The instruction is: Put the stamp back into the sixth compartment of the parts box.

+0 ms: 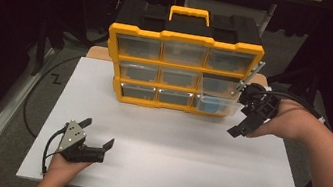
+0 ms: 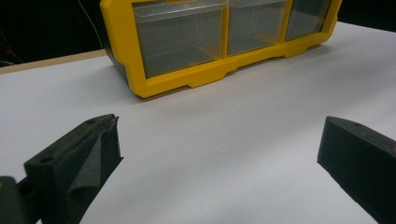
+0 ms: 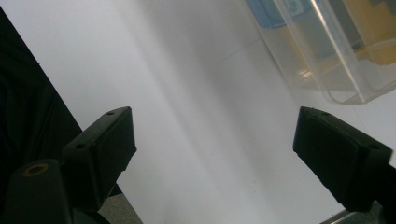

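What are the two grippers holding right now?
Nothing. The left gripper rests open on the white table, and the right gripper is open beside the pulled-out clear drawer of the yellow organizer.

my left tool [image 1: 99, 132] is black with foam-padded jaws, a grey screwed plate on top and a thin black cable; my right tool [image 1: 246, 117] trails thick cable. my forearms are bare.

No text, label, brand or number can be read anywhere on the things shown.
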A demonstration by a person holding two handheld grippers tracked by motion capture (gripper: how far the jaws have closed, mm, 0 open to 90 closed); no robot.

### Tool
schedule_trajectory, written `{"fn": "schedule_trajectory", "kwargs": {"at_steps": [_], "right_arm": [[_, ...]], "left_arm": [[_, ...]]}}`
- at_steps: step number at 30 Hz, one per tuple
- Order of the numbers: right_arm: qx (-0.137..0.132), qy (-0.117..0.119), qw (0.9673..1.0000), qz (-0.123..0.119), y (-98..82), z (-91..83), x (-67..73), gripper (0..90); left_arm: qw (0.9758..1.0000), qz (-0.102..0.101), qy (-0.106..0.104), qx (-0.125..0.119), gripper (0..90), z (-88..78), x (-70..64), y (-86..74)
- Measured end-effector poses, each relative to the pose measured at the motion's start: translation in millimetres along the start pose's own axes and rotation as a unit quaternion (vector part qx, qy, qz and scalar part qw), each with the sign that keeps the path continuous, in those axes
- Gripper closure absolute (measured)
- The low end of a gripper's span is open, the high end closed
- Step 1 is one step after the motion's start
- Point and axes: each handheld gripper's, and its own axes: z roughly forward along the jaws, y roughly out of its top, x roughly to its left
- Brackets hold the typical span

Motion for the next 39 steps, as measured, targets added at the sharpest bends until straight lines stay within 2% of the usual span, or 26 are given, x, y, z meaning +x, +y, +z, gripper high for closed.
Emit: {"fn": "schedule_trajectory", "kwargs": {"at_steps": [8, 12, 21, 31, 39], "right_arm": [[-0.002, 0.001, 1.0000, 0.004, -2.8, 8.7, 5.6, 8.1], [0.005, 0.009, 0.9999, 0.003, -2.9, 21.0, 7.7, 1.0], [0.023, 0.017, 0.9996, 0.001, -2.0, 47.8, 14.9, 0.8], [0.031, 0.012, 0.9994, -0.005, -1.4, 75.7, 21.6, 0.8], [0.037, 0.024, 0.9990, -0.003, -4.7, 101.5, 23.8, 0.8]], "left_arm": [[1.0000, 0.000, 0.000, -0.001, 0.3, -0.1, 0.3, 0.3], [1.0000, -0.001, 0.000, -0.002, 0.3, -0.3, 0.5, 0.3], [1.0000, -0.002, 0.000, -0.002, 0.3, -0.2, 0.7, 0.3], [1.0000, -0.001, 0.000, -0.004, 0.3, -0.9, 0.7, 0.6], [1.0000, -0.001, 0.000, -0.005, 0.3, -1.1, 0.8, 0.8]]}}
